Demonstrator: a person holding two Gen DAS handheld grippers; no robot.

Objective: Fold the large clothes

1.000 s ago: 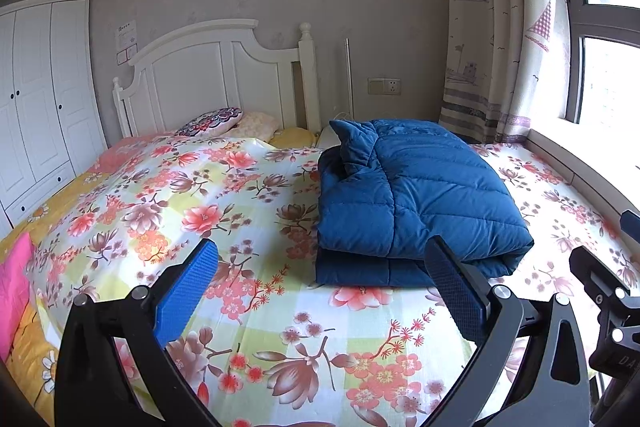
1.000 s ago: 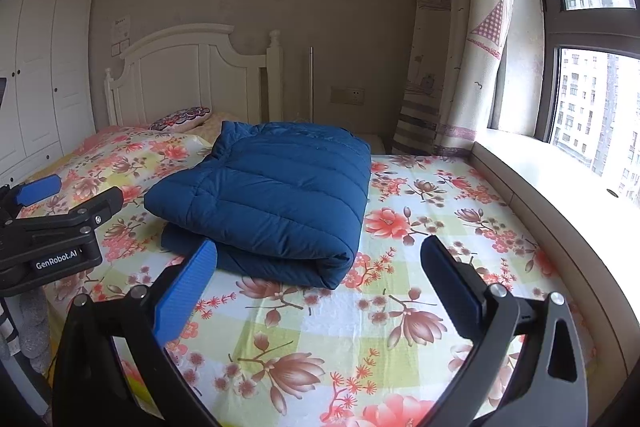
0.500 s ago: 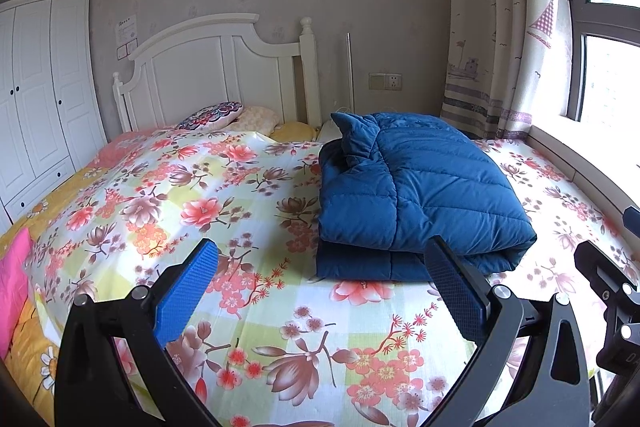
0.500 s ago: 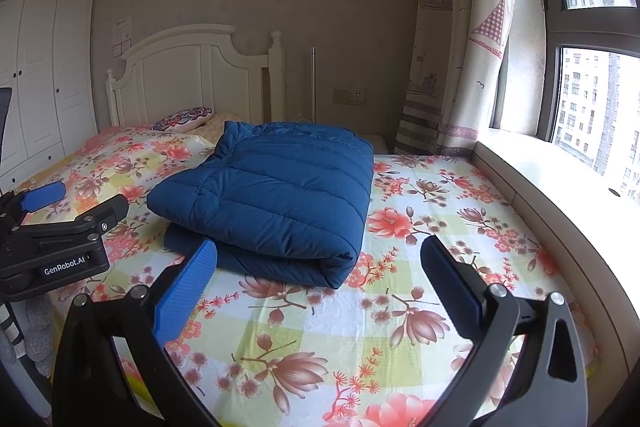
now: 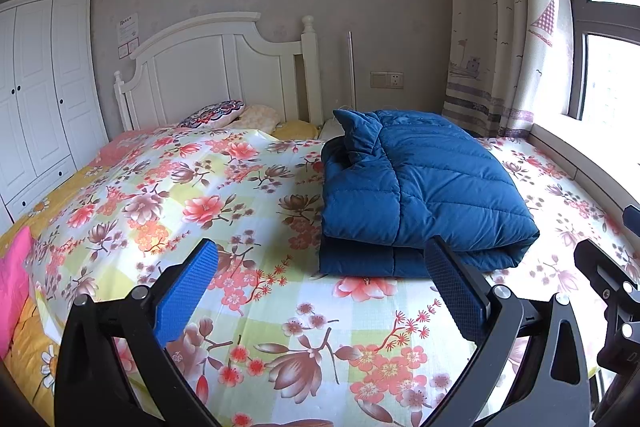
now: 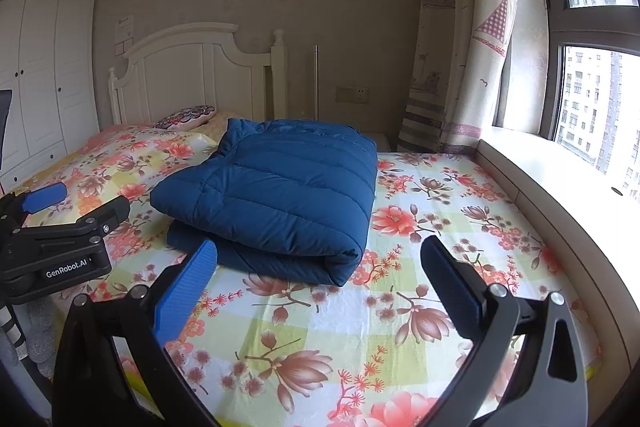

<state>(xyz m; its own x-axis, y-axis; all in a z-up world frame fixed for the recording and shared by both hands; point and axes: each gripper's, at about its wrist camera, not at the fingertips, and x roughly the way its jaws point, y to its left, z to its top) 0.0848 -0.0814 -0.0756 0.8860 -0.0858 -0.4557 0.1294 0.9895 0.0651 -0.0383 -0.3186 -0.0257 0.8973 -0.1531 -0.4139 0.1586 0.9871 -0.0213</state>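
Lying folded ahead of both spread, empty grippers, left gripper (image 5: 322,281) and right gripper (image 6: 320,277), the blue jacket (image 6: 276,195) looks finished, so nothing needs holding

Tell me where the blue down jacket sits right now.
The blue down jacket lies folded on the floral bedspread, on the window side of the bed, in front of both open grippers and untouched by either.
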